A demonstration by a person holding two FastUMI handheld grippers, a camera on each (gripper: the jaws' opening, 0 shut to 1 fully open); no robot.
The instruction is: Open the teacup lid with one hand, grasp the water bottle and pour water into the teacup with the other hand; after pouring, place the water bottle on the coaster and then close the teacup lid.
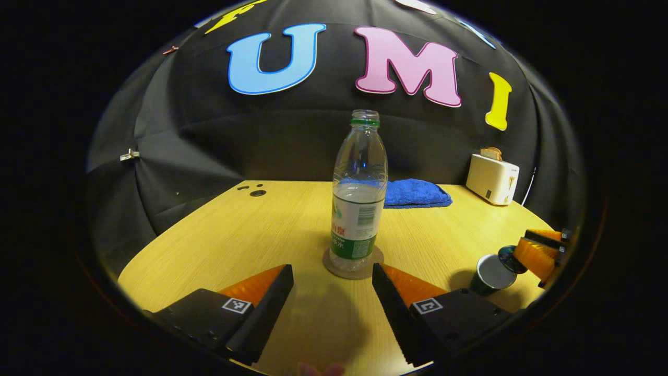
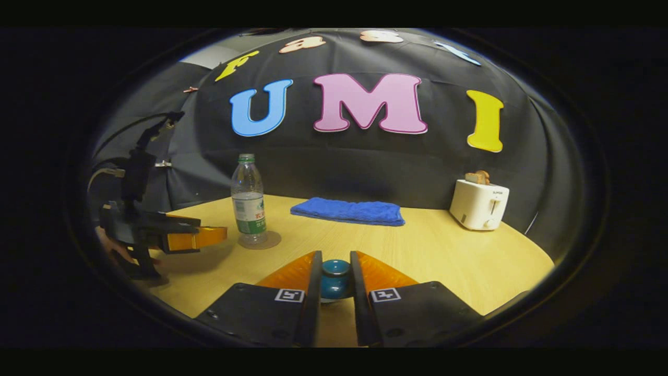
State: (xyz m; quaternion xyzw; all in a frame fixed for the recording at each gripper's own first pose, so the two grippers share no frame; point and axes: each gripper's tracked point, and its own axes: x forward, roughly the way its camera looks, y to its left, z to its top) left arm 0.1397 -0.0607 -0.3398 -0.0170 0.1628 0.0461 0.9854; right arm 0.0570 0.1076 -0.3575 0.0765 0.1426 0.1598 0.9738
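A clear water bottle (image 1: pixel 360 193), capless and partly full, stands upright on a round coaster (image 1: pixel 353 263) in the left gripper view. My left gripper (image 1: pixel 332 268) is open just in front of it, a finger on either side of the coaster, touching nothing. At the right a dark teacup (image 1: pixel 489 275) stands uncovered; my right gripper (image 1: pixel 540 251) holds its lid (image 1: pixel 510 259) at the rim's far side. In the right gripper view my right gripper (image 2: pixel 335 258) is shut on the teal lid (image 2: pixel 334 278). The bottle (image 2: pixel 249 201) and left gripper (image 2: pixel 195 237) show at left.
A folded blue towel (image 1: pixel 415 193) lies at the back of the wooden table (image 1: pixel 250 235). A white toaster (image 1: pixel 492 179) with bread in it stands at the back right. A hand (image 2: pixel 117 250) holds the left gripper at the table's left edge.
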